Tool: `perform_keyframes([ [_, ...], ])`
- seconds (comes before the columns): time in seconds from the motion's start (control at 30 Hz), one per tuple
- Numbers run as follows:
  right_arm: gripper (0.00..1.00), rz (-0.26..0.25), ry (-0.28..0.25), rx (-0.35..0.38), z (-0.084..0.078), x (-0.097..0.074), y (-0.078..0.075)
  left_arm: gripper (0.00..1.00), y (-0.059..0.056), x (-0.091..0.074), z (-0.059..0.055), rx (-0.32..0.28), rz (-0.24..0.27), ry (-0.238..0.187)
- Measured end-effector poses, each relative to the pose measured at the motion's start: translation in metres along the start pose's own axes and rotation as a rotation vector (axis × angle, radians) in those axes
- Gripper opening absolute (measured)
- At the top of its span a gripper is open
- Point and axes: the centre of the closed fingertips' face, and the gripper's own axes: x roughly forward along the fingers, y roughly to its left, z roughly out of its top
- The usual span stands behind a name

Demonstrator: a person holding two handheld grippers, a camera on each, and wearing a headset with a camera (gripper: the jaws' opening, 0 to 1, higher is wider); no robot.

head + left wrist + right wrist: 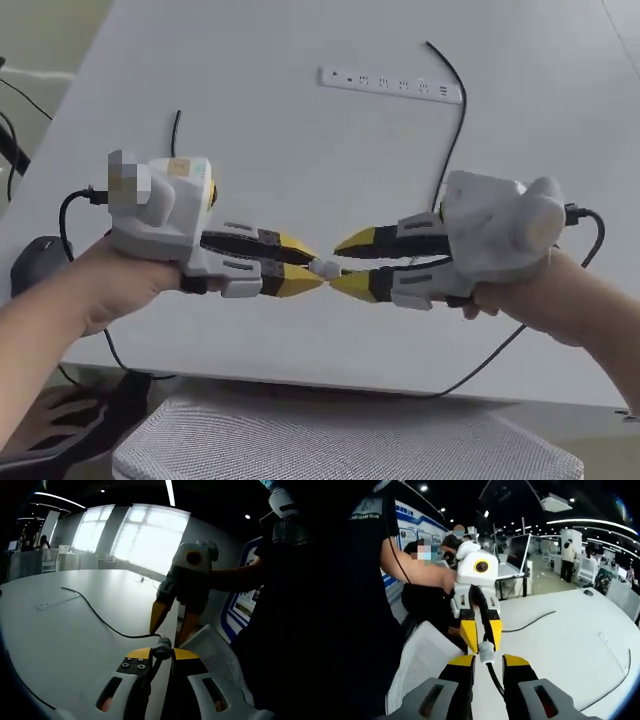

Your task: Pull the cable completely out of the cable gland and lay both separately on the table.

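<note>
The left claw (161,655) was closed tight on the grey cable gland (161,647), held above the worktop's (300,150) near edge. The right claw (489,661) stood partly open, its yellow tips either side of the black cable (100,617) just behind the gland, not pinching it. The cable was still in the gland and trailed off across the worktop. Markings on the white power strip (390,84) were too small to read. How deep the cable sat in the gland was hidden.
</note>
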Motion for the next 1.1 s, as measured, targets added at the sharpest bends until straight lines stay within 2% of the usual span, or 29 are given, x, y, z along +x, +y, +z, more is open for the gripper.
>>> perform_keyframes([
  [0.03, 0.17, 0.009, -0.047, 0.067, 0.007, -0.004, -0.004, 0.15, 0.0, 0.0, 0.0, 0.003, 0.001, -0.001],
  [0.07, 0.18, 0.065, -0.095, 0.218, 0.013, -0.008, -0.002, 0.15, 0.0, 0.0, 0.001, 0.014, 0.004, -0.003],
  [0.1, 0.21, 0.09, -0.099, 0.275, 0.014, -0.008, -0.001, 0.15, 0.0, -0.001, 0.001, 0.018, 0.005, -0.003],
  [0.13, 0.23, 0.095, -0.085, 0.362, 0.01, -0.01, -0.008, 0.15, 0.0, 0.0, 0.002, 0.024, 0.005, -0.005],
  [0.17, 0.23, 0.106, -0.089, 0.391, 0.009, -0.011, -0.012, 0.15, 0.0, -0.001, 0.002, 0.026, 0.005, -0.006],
  [0.2, 0.22, 0.143, -0.097, 0.403, 0.01, -0.011, -0.011, 0.15, 0.0, -0.001, 0.003, 0.029, 0.006, -0.007],
  [0.23, 0.22, 0.188, -0.088, 0.465, 0.007, -0.01, -0.01, 0.15, 0.0, -0.001, 0.004, 0.032, 0.007, -0.008],
  [0.27, 0.22, 0.204, -0.08, 0.504, 0.004, -0.008, -0.012, 0.15, 0.0, -0.001, 0.004, 0.033, 0.008, -0.008],
  [0.43, 0.19, 0.324, -0.047, 0.614, 0.001, -0.005, -0.004, 0.15, -0.001, 0.001, 0.004, 0.051, 0.008, -0.001],
  [0.57, 0.19, 0.369, -0.053, 0.644, 0.003, -0.001, 0.0, 0.15, -0.001, 0.001, 0.005, 0.062, 0.007, 0.003],
  [0.77, 0.17, 0.374, -0.041, 0.662, -0.002, 0.003, 0.001, 0.15, 0.0, 0.001, 0.005, 0.066, 0.008, 0.008],
  [1.1, 0.13, 0.423, -0.044, 0.671, 0.0, 0.008, 0.009, 0.15, -0.001, 0.004, 0.003, 0.078, 0.002, 0.019],
])
